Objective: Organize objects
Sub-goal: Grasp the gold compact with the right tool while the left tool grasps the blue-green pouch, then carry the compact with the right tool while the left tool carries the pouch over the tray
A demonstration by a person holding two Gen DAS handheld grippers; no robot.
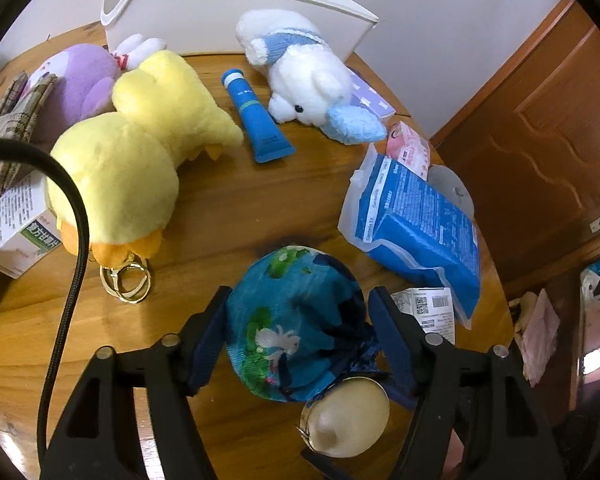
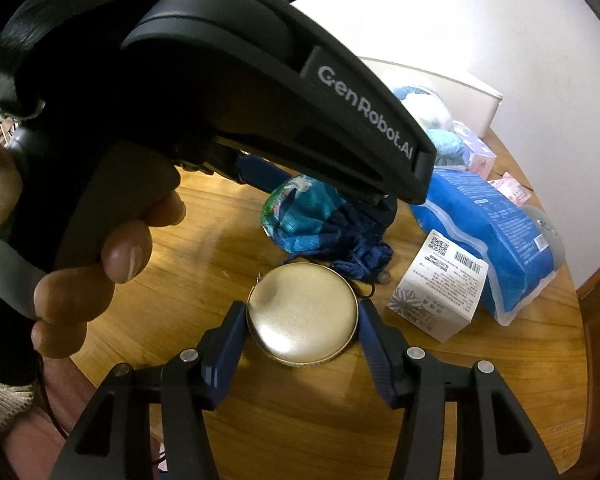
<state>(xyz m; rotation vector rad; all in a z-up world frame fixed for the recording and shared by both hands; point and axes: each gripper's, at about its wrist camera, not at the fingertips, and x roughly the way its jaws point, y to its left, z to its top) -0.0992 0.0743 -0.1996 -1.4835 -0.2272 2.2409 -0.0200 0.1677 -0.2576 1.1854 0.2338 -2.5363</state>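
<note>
Here, table: a round wooden table [image 1: 228, 208] is seen, crowded with objects.
Left gripper: the left gripper [image 1: 298, 316] is held low over the table, and its two blue-padded jaws are placed on either side of a blue drawstring pouch [image 1: 296, 320]. The pads are seen touching or almost touching the cloth; whether the pouch is really clamped cannot be told.
Pouch: it lies between the left jaws, printed with green and white shapes, its dark gathered mouth turned toward the right jaw.
Right gripper: the right gripper [image 2: 302, 328] is brought around a round gold tin [image 2: 302, 316]. The left pad appears to touch the rim, the right pad is just beside it; a firm grip cannot be confirmed.
Tin: it lies flat on the wood, just beside the mouth of the pouch, and it is seen also in the left view [image 1: 346, 416].
Hand: a hand [image 2: 80, 256] is wrapped around the black handle of the left tool.
Near things: a small white box [image 2: 438, 292] with barcode stands right of the tin, and a blue packet [image 1: 416, 224] lies behind it.
Far things: a yellow plush duck [image 1: 140, 160], a blue tube [image 1: 256, 120], a white plush bear [image 1: 304, 76] and a white bin [image 1: 228, 12] are found at the far side.
</note>
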